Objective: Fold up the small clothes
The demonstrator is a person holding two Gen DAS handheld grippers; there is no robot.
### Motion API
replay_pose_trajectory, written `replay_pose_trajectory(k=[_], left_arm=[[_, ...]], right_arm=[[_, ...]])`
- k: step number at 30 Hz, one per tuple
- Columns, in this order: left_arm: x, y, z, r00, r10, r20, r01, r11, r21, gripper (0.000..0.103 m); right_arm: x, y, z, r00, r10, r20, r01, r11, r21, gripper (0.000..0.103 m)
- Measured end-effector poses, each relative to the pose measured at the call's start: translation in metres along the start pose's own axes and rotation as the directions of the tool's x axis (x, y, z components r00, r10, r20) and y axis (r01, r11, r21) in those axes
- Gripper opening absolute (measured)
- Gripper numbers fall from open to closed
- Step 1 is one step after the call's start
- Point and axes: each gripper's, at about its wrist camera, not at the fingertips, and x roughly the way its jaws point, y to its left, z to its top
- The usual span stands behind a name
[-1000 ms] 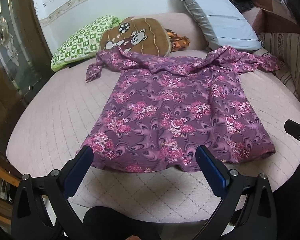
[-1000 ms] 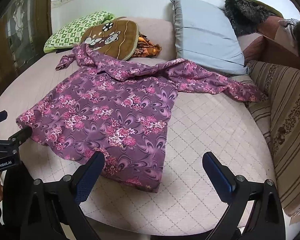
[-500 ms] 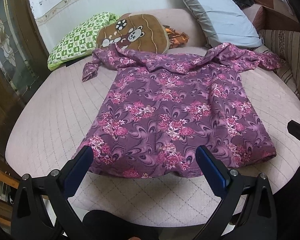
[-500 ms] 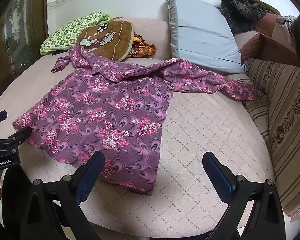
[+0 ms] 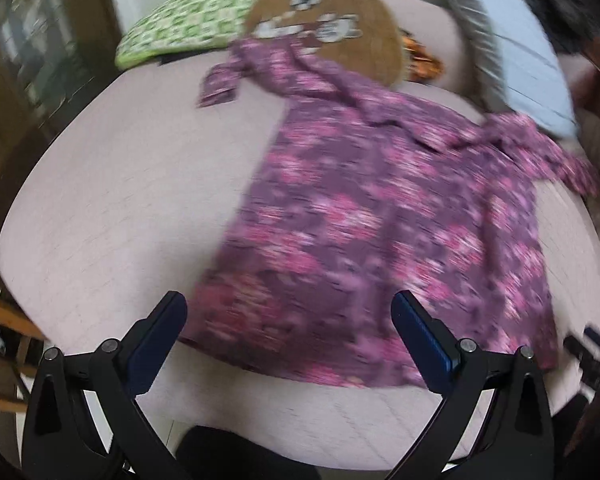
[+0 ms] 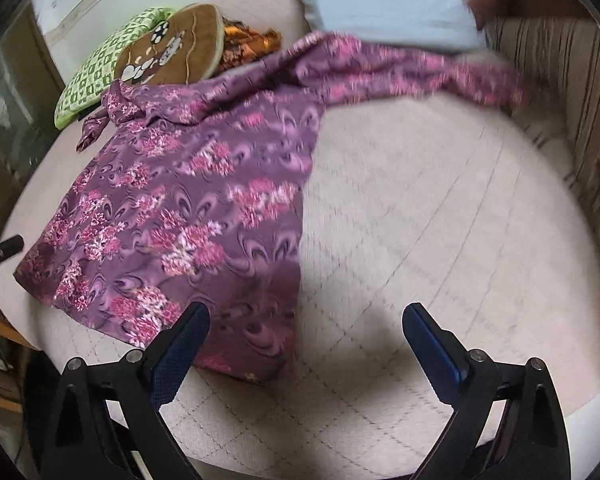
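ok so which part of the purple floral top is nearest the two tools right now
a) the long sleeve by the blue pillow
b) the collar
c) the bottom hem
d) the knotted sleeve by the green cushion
c: the hem of the purple floral top lies just ahead of the open left tool and right tool, while the collar and both sleeves lie at the far side by the cushions.

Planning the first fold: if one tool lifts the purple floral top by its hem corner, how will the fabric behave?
The purple floral top looks thin and limp, with rumpled sleeves, so it would likely drape and sag. It probably weighs little. On the quilted bed cover it may drag along rather than hold its shape.
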Motion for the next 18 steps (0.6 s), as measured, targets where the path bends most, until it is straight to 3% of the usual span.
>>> replay_pose_trajectory(k=[4, 6, 11, 14, 15, 16, 17, 18], left_arm=[[0.020, 0.040, 0.003, 0.995, -0.001, -0.104, -0.010, 0.994, -0.113, 0.103], [0.029, 0.053, -0.004, 0.986, -0.053, -0.156, 0.024, 0.983, -0.180, 0.103], [0.052, 0.062, -0.034, 0.952, -0.181, -0.248, 0.102, 0.948, -0.302, 0.103], [0.067, 0.058, -0.041, 0.926, -0.250, -0.284, 0.144, 0.927, -0.347, 0.102], [0.068, 0.057, -0.041, 0.929, -0.251, -0.274, 0.143, 0.922, -0.360, 0.099], [0.065, 0.058, -0.038, 0.944, -0.228, -0.239, 0.128, 0.920, -0.370, 0.089], [0.062, 0.059, -0.035, 0.953, -0.213, -0.217, 0.121, 0.921, -0.370, 0.078], [0.058, 0.058, -0.031, 0.959, -0.201, -0.201, 0.117, 0.924, -0.365, 0.045]], right_arm=[[0.018, 0.014, -0.007, 0.997, 0.064, -0.039, -0.066, 0.997, -0.051, 0.091], [0.025, 0.023, -0.008, 0.995, 0.085, -0.060, -0.089, 0.994, -0.066, 0.085], [0.030, 0.038, -0.011, 0.989, 0.128, -0.076, -0.133, 0.989, -0.070, 0.082], [0.030, 0.038, -0.014, 0.989, 0.133, -0.067, -0.136, 0.989, -0.054, 0.063], [0.030, 0.037, -0.014, 0.992, 0.113, -0.059, -0.116, 0.991, -0.060, 0.037], [0.030, 0.036, -0.013, 0.994, 0.098, -0.052, -0.102, 0.993, -0.067, 0.005], [0.031, 0.034, -0.012, 0.994, 0.092, -0.051, -0.095, 0.993, -0.072, 0.006], [0.031, 0.030, -0.010, 0.991, 0.120, -0.056, -0.124, 0.990, -0.062, 0.005]])
